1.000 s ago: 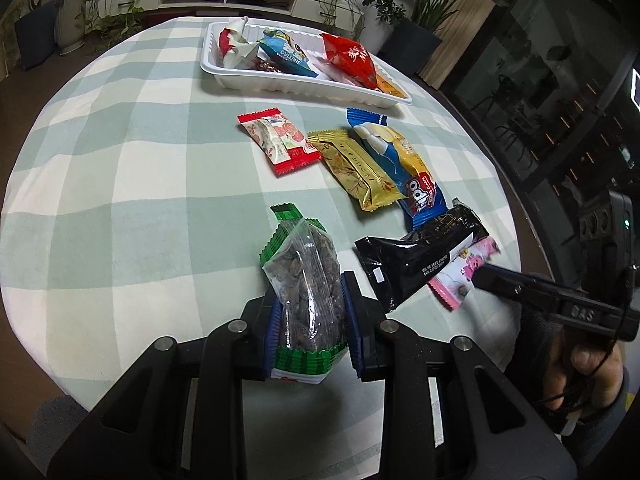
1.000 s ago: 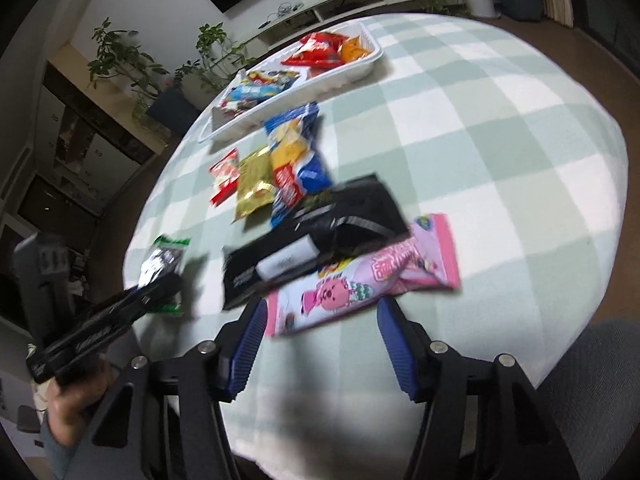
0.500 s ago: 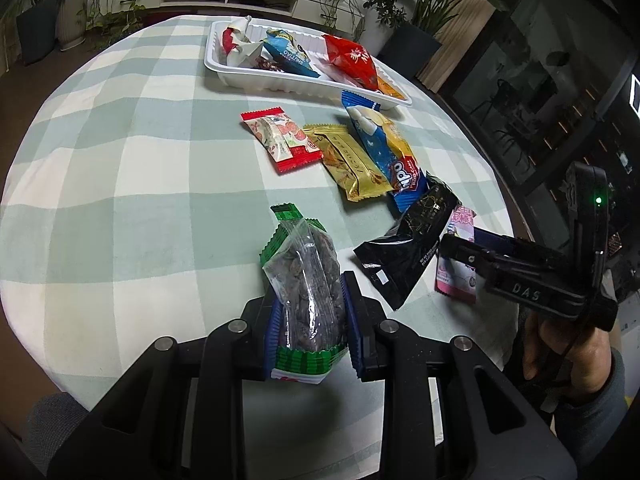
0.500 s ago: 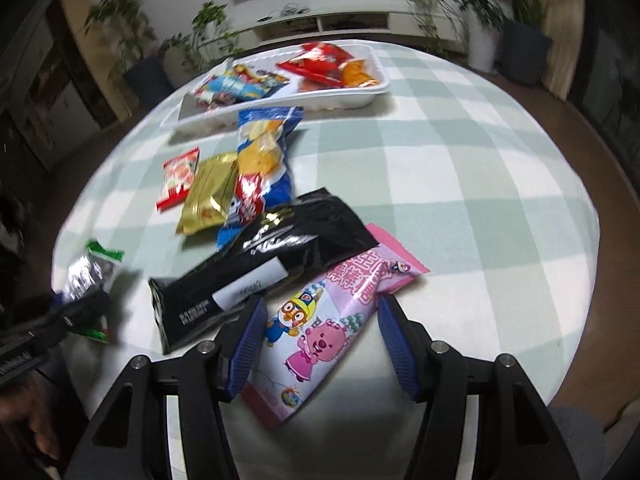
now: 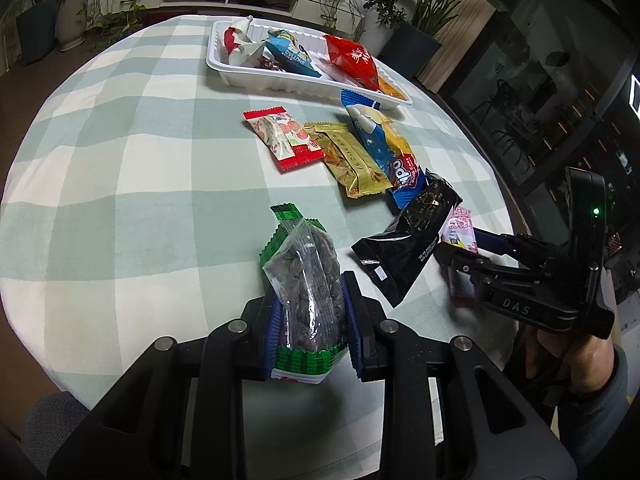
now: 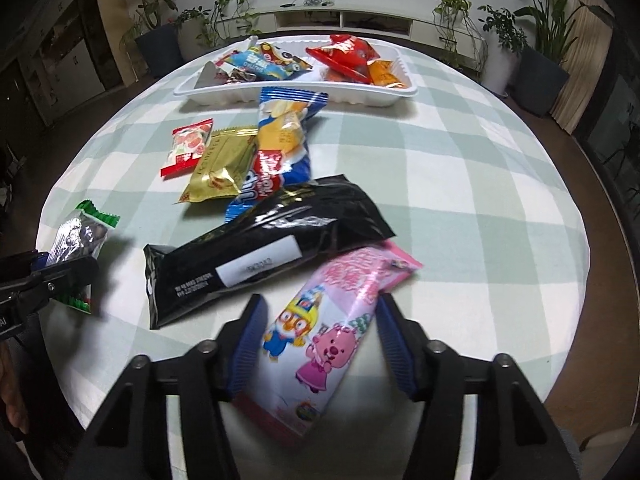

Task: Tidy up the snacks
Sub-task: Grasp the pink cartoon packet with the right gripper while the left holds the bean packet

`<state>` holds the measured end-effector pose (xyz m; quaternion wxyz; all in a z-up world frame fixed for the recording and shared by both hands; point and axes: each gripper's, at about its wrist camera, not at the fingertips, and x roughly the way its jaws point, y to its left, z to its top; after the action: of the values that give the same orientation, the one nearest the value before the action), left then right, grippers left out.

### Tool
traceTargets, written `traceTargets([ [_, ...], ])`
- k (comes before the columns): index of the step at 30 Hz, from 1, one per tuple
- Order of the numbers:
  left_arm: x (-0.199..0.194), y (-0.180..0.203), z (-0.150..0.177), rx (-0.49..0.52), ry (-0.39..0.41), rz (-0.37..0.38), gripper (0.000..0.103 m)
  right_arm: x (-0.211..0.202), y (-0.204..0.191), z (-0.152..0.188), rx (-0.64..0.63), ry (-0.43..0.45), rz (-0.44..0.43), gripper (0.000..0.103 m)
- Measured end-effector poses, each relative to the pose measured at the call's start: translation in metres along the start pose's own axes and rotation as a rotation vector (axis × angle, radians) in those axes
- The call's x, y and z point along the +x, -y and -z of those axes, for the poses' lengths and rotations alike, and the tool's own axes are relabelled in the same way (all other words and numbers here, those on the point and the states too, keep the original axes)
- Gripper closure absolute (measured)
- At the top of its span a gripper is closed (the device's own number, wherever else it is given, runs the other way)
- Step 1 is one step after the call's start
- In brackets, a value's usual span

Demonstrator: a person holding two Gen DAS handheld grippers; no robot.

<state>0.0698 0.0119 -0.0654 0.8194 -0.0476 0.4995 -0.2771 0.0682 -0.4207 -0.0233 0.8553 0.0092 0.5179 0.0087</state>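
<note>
My left gripper (image 5: 308, 292) is shut on a clear, green-edged bag of dark nuts (image 5: 308, 264) and holds it upright just above the checked tablecloth. My right gripper (image 6: 320, 304) straddles a pink cartoon snack packet (image 6: 332, 320) lying on the cloth. Its jaws are closing, and a blue pad stands close to each long edge of the packet. A long black packet (image 6: 260, 248) lies just left of the pink one. The white tray (image 6: 296, 94) at the far side holds several snacks. In the left wrist view the right gripper (image 5: 464, 256) sits low at the pink packet (image 5: 460, 224).
A blue packet (image 5: 384, 148), a gold packet (image 5: 352, 160) and a red-edged packet (image 5: 284, 140) lie in a row between the tray (image 5: 304, 84) and the black packet (image 5: 416, 240). The round table's edge runs close behind both grippers. Potted plants and a low shelf stand beyond.
My right gripper has rolled and slid over the pink packet, which now lies lengthwise between its jaws, and the jaws have narrowed. The left gripper and its nut bag have stayed still.
</note>
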Motion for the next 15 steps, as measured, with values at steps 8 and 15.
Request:
traceTargets([
  [8,-0.001,0.0,0.001,0.003,0.001,0.004,0.078,-0.007,0.014,0.006,0.029,-0.013,-0.023,0.073],
  [15,-0.005,0.001,0.0,0.006,0.009,0.005,0.078,-0.021,0.027,0.007,0.061,0.016,-0.034,0.087],
])
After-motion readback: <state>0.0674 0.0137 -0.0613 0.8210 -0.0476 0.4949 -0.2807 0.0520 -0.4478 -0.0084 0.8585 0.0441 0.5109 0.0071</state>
